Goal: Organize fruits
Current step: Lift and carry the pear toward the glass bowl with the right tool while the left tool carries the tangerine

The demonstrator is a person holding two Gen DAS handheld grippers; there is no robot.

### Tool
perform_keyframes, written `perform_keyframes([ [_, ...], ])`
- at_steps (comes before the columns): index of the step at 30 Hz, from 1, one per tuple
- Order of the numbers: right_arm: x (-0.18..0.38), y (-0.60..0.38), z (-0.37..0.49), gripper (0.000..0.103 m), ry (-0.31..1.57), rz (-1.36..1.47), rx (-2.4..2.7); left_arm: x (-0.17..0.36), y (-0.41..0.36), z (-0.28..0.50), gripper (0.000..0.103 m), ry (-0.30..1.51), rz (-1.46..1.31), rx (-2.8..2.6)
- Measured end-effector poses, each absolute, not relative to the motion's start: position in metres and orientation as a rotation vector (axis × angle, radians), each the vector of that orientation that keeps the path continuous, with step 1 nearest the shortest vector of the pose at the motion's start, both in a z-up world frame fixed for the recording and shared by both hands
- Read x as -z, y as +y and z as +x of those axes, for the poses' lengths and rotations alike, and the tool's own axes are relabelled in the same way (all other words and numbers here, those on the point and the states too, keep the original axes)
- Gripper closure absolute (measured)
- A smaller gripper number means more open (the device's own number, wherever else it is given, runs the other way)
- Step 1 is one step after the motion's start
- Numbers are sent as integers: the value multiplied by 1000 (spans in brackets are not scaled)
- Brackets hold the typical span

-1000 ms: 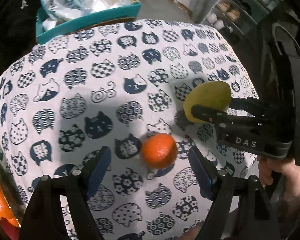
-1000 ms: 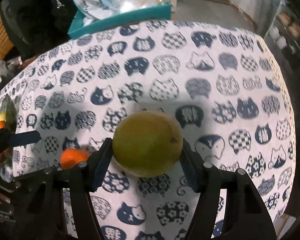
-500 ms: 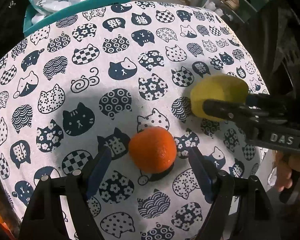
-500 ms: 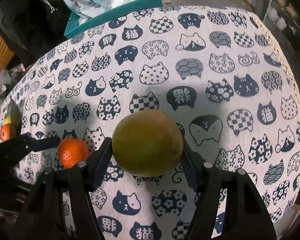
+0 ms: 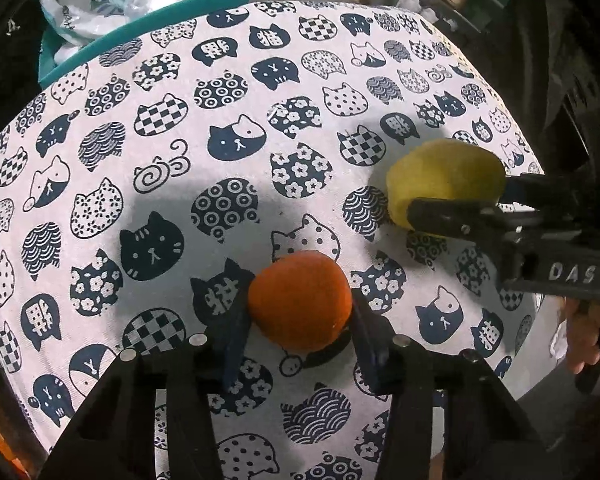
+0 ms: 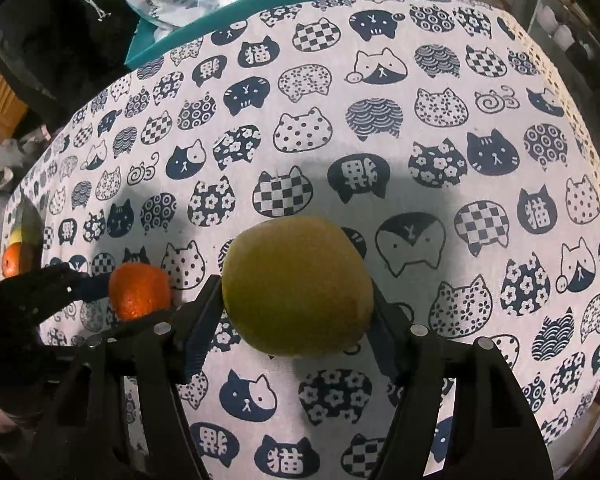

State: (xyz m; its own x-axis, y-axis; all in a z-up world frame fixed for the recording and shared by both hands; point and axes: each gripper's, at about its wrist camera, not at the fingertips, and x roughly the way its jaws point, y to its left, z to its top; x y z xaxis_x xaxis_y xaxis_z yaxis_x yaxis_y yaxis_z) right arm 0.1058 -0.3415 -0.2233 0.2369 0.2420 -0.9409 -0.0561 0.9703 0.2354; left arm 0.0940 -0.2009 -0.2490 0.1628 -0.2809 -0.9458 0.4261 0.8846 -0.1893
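Left hand-held gripper (image 5: 300, 344) is clamped on the orange (image 5: 300, 300), pads on both flanks at about mid-height. The orange sits low on the cat-print tabletop (image 5: 219, 92); can't tell if it is lifted yet. Right hand-held gripper (image 6: 295, 320) has the green-yellow pear (image 6: 297, 286) between its pads. Both pads look in contact, but the jaws are opening slightly right now, so that grip may be loosening.

Handling, judged: the orange is light, round and firm with slightly giving, dimpled peel. It holds well across its widest girth, and an off-centre pinch would squirt it out. The pear looks heavier, smooth-skinned and bruisable. Best taken across the belly, not near the tapered end, with modest squeeze.

Places relative to the orange: in the left wrist view the pear is up and to the right, near but apart, with the right tool's black bar crossing in front of it. A teal bin (image 5: 147, 28) holding plastic bags is far beyond, past the tabletop's far edge. In the right wrist view more fruit (image 6: 15, 256) shows just past the tabletop's left edge, left of the orange, probably the collecting spot.

Room: the cloth beyond the orange is bare and wide. The tabletop rim curves off close on the right, so a dropped fruit could roll off there. The two tools are close together, so watch for a clash.
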Motion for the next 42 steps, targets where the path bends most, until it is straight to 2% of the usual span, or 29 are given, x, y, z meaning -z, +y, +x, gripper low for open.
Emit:
perform_keyframes([
  [16, 177, -320, 106, 37, 1125, 55, -176, 192, -181, 93, 55, 1181, 103, 456],
  [42, 67, -297, 84, 37, 835, 86, -257, 82, -140, 68, 55, 962, 27, 418],
])
